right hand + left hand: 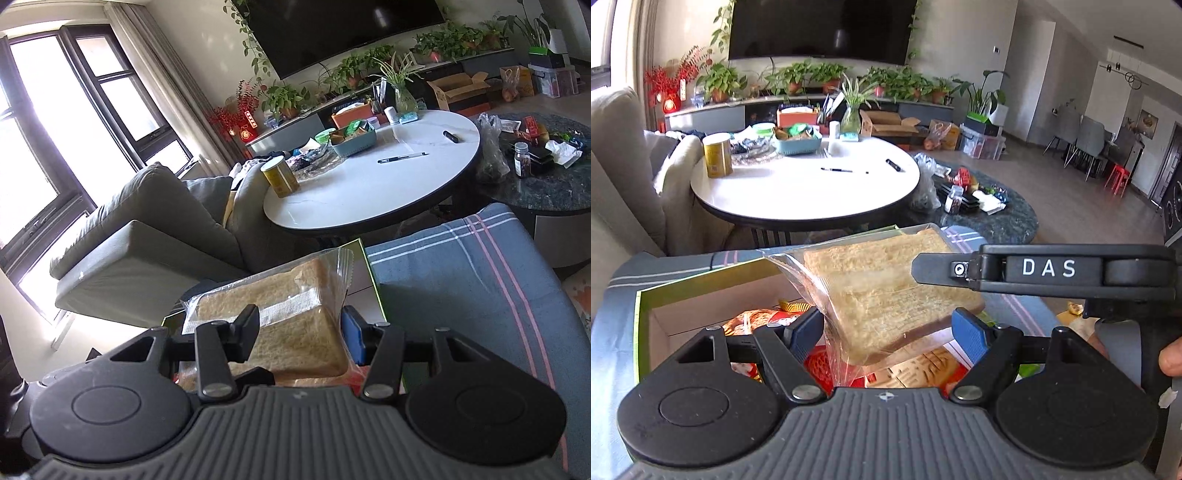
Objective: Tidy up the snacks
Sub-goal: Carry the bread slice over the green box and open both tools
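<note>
We hold the right tongs (300, 334) clamped on a bagged slice of bread (295, 325) above the open snack box (701, 295), our left tongs (888, 338) wide around its wrapper, white round desk (798, 192) beyond.

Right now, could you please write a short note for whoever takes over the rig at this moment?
Right gripper: shut on the bread packet, held in the air over the open box.
Left gripper: fingers either side of the packet's lower end; grip unclear.
Done: several snack packs already lie in the box.
Left: lower the bread in, then release.
</note>
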`<state>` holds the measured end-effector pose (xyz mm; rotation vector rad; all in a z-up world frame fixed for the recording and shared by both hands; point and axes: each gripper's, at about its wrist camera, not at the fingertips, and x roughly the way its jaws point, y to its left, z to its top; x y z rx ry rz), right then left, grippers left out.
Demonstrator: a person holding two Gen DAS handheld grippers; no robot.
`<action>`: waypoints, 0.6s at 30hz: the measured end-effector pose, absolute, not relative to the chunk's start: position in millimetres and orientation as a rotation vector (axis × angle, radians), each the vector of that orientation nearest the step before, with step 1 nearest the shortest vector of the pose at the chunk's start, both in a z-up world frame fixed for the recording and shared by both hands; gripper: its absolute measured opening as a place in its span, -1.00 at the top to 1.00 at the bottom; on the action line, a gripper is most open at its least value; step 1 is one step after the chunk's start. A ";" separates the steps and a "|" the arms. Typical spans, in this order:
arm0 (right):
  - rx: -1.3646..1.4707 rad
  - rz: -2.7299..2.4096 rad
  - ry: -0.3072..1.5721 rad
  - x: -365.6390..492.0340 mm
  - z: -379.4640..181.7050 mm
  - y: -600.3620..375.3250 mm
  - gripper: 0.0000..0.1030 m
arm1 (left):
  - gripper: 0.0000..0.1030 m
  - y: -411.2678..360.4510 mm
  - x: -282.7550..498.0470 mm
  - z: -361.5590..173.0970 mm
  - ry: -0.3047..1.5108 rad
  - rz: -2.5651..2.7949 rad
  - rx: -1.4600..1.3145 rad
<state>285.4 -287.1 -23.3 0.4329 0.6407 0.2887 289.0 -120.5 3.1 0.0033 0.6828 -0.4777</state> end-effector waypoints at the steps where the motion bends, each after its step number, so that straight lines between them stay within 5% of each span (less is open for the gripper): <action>1: 0.436 0.280 0.647 288.6 -25.5 -287.8 -0.07 | -0.42 -122.1 294.6 -0.4 0.692 -0.483 0.003; 18: 0.388 0.217 0.666 299.4 -28.7 -280.2 -0.22 | -0.43 -108.5 298.1 -7.8 0.672 -0.443 0.029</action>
